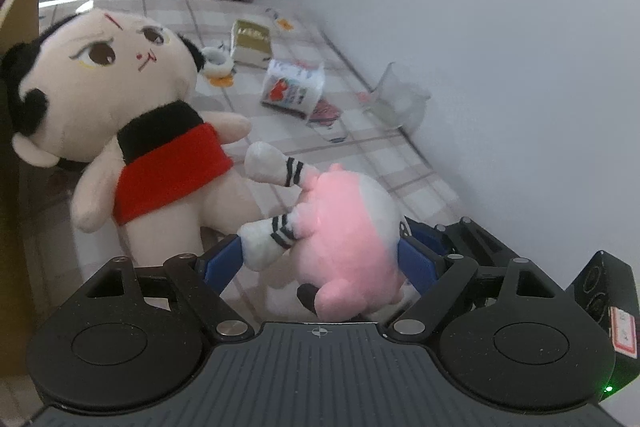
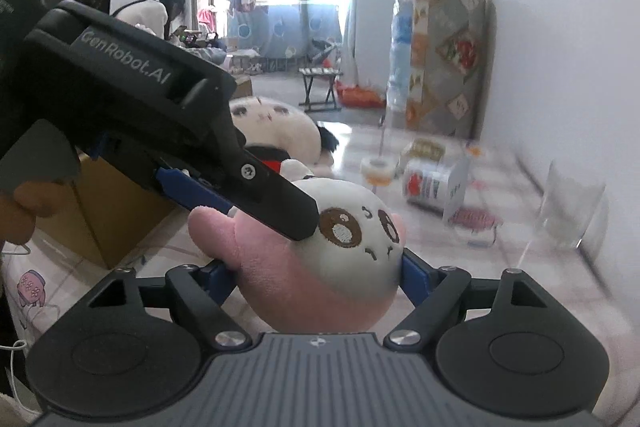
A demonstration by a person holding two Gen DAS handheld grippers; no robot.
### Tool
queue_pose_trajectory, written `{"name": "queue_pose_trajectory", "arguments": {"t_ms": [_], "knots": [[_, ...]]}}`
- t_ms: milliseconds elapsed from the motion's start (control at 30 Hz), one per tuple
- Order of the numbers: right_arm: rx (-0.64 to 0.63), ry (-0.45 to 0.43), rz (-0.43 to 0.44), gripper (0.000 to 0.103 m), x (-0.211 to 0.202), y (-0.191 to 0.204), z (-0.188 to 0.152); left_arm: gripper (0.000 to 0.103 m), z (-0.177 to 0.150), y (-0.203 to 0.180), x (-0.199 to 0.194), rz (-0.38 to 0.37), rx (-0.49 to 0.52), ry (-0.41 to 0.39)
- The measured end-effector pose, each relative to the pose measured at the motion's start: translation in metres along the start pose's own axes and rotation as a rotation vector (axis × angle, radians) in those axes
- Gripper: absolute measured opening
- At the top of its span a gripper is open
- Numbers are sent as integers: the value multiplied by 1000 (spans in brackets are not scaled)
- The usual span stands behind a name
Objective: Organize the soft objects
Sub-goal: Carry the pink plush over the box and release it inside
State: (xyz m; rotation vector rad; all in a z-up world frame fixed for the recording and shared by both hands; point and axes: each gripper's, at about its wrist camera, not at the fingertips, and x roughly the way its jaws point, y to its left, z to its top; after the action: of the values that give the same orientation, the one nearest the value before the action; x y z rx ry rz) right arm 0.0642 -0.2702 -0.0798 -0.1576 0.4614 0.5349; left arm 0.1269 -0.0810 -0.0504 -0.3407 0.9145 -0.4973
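Observation:
A small pink and white plush point(image 1: 344, 227) with striped socks sits between the fingers of my left gripper point(image 1: 320, 259), which is shut on it. The same plush point(image 2: 320, 259), face toward the camera, also sits between the fingers of my right gripper point(image 2: 312, 275), shut on it from the other side. The left gripper's body point(image 2: 160, 107) reaches in from the upper left of the right wrist view. A big doll with a red top point(image 1: 132, 131) lies on the checked bed sheet point(image 1: 400, 163) to the left; it also shows in the right wrist view point(image 2: 276, 131).
A cardboard box point(image 1: 20, 27) stands at the left edge of the bed, seen too in the right wrist view point(image 2: 108, 211). A printed pouch point(image 1: 292, 87), a small box point(image 1: 252, 43), a tape roll point(image 1: 218, 63) and a clear container point(image 1: 400, 99) lie near the wall.

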Motion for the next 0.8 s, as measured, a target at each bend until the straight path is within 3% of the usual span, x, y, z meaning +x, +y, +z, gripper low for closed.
{"name": "queue_pose_trajectory", "arguments": {"t_ms": [267, 500, 633, 800], "knots": [[-155, -137, 33, 75, -31, 49, 57, 85, -4, -3, -89, -15, 22, -167], [-345, -229, 164, 76, -7, 119, 130, 85, 9, 44, -185, 31, -66, -341], [-431, -193, 256, 76, 38, 157, 167, 85, 21, 88, -212, 77, -174, -384], [-511, -49, 330, 76, 103, 195, 192, 85, 33, 153, -216, 102, -327, -388]]}}
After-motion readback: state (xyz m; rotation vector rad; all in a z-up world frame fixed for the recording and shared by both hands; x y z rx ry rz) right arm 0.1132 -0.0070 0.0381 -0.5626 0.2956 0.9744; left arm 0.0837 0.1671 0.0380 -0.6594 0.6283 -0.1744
